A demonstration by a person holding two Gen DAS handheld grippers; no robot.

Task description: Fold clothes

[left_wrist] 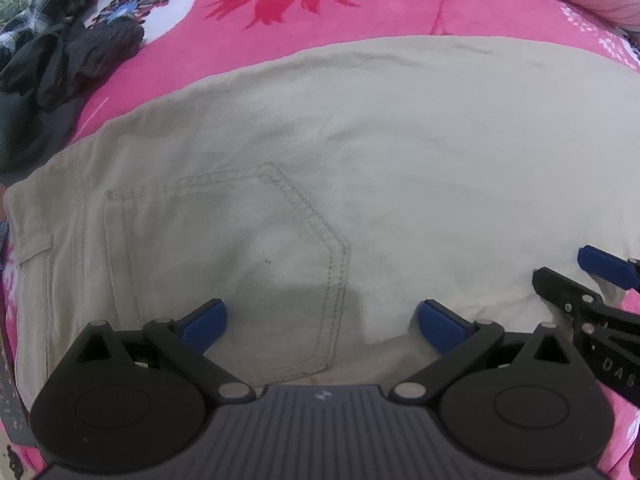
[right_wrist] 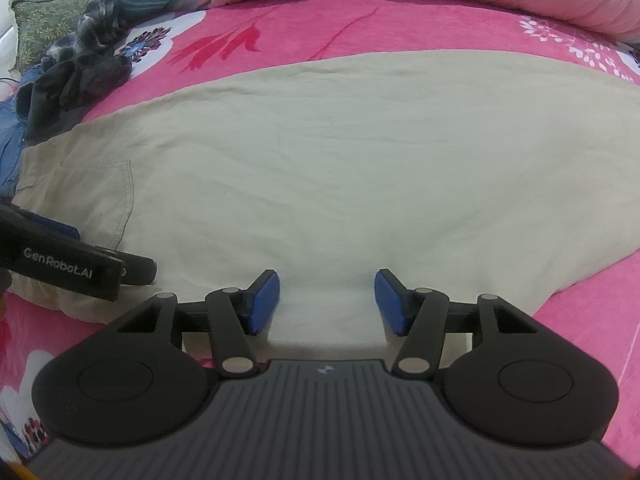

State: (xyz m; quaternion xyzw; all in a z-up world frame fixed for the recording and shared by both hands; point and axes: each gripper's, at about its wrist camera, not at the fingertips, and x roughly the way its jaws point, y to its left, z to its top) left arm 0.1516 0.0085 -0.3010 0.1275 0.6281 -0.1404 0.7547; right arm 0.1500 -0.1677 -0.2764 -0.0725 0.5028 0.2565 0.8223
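Item under inspection: a pair of beige cotton trousers, laid flat on a bed covered by a pink floral bedsheet. In the right wrist view the garment fills the centre of the frame, its long axis running from left to right. The waistband end, marked by a stitched back pocket, lies at the left; the leg end passes out of the frame at the right.

Left gripper: jaws wide apart, blue pads clear of the cloth with nothing between them. It looks down over the pocket, at the lower centre of the left wrist view, close to the near edge of the trousers.

Right gripper: jaws parted, nothing held. Beige fabric shows in the gap, but the pads do not press on it. It stands at the lower centre of its frame, over the near edge of the garment, at about mid-length.

The two grippers are near each other along the same near edge; the right one shows at the right margin of the left wrist view.

Judgement: the next fold turns on the long axis. The left gripper is nearer the waistband, the right nearer the legs.

A heap of dark and checked clothes lies at the upper left, just beside the waistband corner.
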